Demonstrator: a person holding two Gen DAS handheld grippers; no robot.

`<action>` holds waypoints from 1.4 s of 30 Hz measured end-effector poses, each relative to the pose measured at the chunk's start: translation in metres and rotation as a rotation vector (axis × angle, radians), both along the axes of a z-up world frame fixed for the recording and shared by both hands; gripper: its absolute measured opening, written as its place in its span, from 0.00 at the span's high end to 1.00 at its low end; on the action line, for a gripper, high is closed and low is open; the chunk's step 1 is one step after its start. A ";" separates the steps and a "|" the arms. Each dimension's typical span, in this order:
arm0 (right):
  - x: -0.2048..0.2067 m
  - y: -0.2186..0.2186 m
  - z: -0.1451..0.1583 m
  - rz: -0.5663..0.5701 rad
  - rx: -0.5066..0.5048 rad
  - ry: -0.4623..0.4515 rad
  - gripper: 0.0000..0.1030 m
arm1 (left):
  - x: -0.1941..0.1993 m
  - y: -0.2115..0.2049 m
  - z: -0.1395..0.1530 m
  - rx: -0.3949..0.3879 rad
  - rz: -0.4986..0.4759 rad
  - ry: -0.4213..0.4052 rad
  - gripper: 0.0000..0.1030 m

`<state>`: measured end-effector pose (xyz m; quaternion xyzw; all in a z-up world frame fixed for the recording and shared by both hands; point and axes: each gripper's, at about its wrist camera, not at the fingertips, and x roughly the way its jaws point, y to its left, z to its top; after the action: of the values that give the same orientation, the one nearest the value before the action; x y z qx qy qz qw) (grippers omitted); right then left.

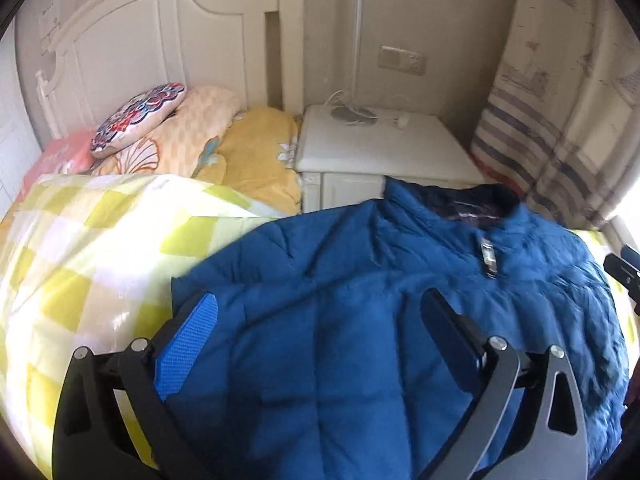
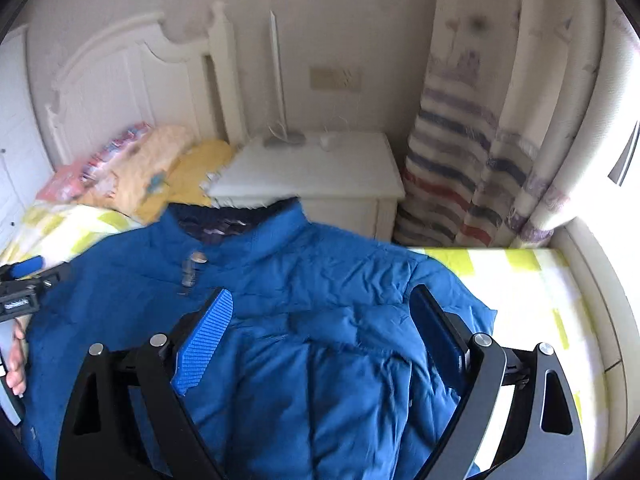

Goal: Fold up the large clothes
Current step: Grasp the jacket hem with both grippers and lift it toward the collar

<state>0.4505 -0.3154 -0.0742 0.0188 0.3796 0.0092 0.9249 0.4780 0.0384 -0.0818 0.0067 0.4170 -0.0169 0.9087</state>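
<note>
A blue puffer jacket point(image 1: 360, 248) lies spread front-up on the bed, its dark-lined collar point(image 1: 472, 204) toward the nightstand. My left gripper point(image 1: 320, 300) hovers over the jacket's left half with its jaws wide open and nothing pinched between them. In the right wrist view the same jacket point(image 2: 340, 264) fills the lower middle. My right gripper point(image 2: 320, 294) hangs over its right half, jaws wide apart and empty. The left gripper point(image 2: 24, 276) also shows at that view's left edge, held by a hand point(image 2: 16, 360).
A yellow-and-white checked cover point(image 1: 80, 248) spreads over the bed. Pillows point(image 1: 192, 136) are piled at the white headboard point(image 1: 132, 48). A white nightstand point(image 1: 384, 144) with a thin lamp point(image 1: 356, 56) stands beyond the collar. A striped curtain point(image 2: 460, 168) hangs on the right.
</note>
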 end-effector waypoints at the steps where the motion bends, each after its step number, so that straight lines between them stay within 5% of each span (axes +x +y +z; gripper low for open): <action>1: 0.010 -0.002 -0.013 -0.015 -0.017 0.051 0.16 | 0.007 0.002 -0.009 0.007 0.008 0.028 0.02; 3: 0.026 -0.011 -0.050 -0.020 0.005 0.163 0.12 | 0.020 0.006 -0.043 0.015 -0.003 0.112 0.02; 7: 0.021 -0.021 -0.053 -0.022 0.090 0.120 0.11 | 0.014 0.007 -0.045 0.009 -0.005 0.064 0.02; 11: 0.008 -0.016 -0.033 -0.087 0.038 0.076 0.11 | 0.005 0.006 -0.037 0.019 0.014 0.049 0.02; 15: -0.027 0.013 0.005 0.021 0.038 -0.077 0.10 | -0.033 0.005 -0.006 -0.033 0.018 -0.107 0.02; 18: -0.032 0.058 -0.007 0.201 -0.083 0.006 0.10 | -0.046 -0.016 -0.006 -0.009 -0.068 -0.086 0.02; 21: -0.030 0.074 -0.039 0.231 -0.150 0.097 0.10 | -0.043 -0.041 -0.038 0.149 -0.122 0.046 0.02; 28: -0.104 0.041 -0.004 0.198 -0.030 0.018 0.08 | -0.123 -0.010 0.005 0.004 -0.111 -0.070 0.02; 32: -0.122 0.034 -0.047 0.193 -0.139 0.176 0.04 | -0.147 -0.025 -0.025 0.075 -0.204 0.046 0.02; 34: -0.129 0.027 -0.055 0.176 -0.079 0.190 0.05 | -0.151 -0.032 -0.047 0.149 -0.201 0.068 0.02; 37: -0.153 0.023 -0.038 0.148 -0.029 0.173 0.05 | -0.168 -0.029 -0.035 0.100 -0.174 0.071 0.02; 40: -0.184 0.031 -0.026 0.222 -0.028 0.119 0.05 | -0.204 -0.025 -0.019 0.016 -0.209 0.034 0.02; 42: -0.205 0.042 -0.036 0.286 -0.064 0.147 0.05 | -0.226 -0.028 -0.021 0.026 -0.244 0.040 0.02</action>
<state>0.2460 -0.2737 -0.1097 -0.0643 0.4450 0.1275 0.8840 0.2518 0.0104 -0.1032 0.0688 0.4314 -0.1220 0.8912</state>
